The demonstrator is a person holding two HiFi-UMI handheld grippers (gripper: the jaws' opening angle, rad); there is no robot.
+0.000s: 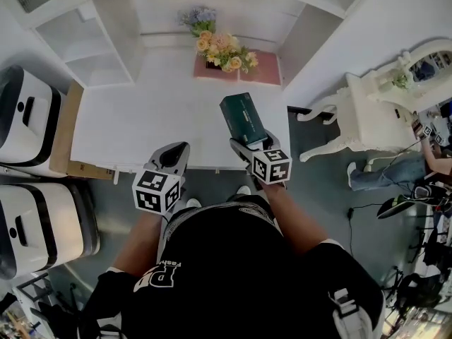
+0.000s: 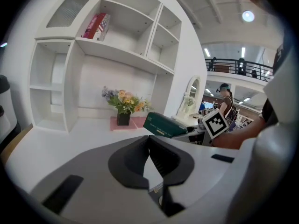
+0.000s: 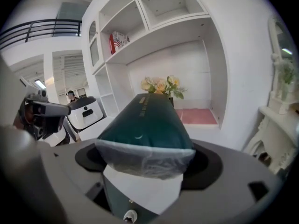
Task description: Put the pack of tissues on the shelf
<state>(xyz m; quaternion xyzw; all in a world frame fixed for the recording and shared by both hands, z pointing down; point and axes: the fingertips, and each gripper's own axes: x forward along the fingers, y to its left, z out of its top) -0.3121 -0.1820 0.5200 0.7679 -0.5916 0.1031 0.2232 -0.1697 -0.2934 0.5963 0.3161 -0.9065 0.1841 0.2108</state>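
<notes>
1. Right gripper [image 1: 248, 147] clamped on one end of dark green tissue pack [image 1: 243, 116], over worktop [image 1: 141, 129] front edge, near right corner.
2. Left gripper [image 1: 175, 155] jaws pressed together, empty, at front edge.

Black short-sleeved shirt [image 1: 240, 260] with white lettering [image 1: 167, 274]; grey hand-held grippers [image 1: 176, 151] [image 1: 244, 145] bearing black-and-white marker cubes [image 1: 156, 191] [image 1: 272, 166]

Dark green tissue pack [image 1: 244, 116]; white shelf [image 1: 107, 39]; pink mat [image 1: 265, 69]; yellow-peach flowers [image 1: 224, 51].
</notes>
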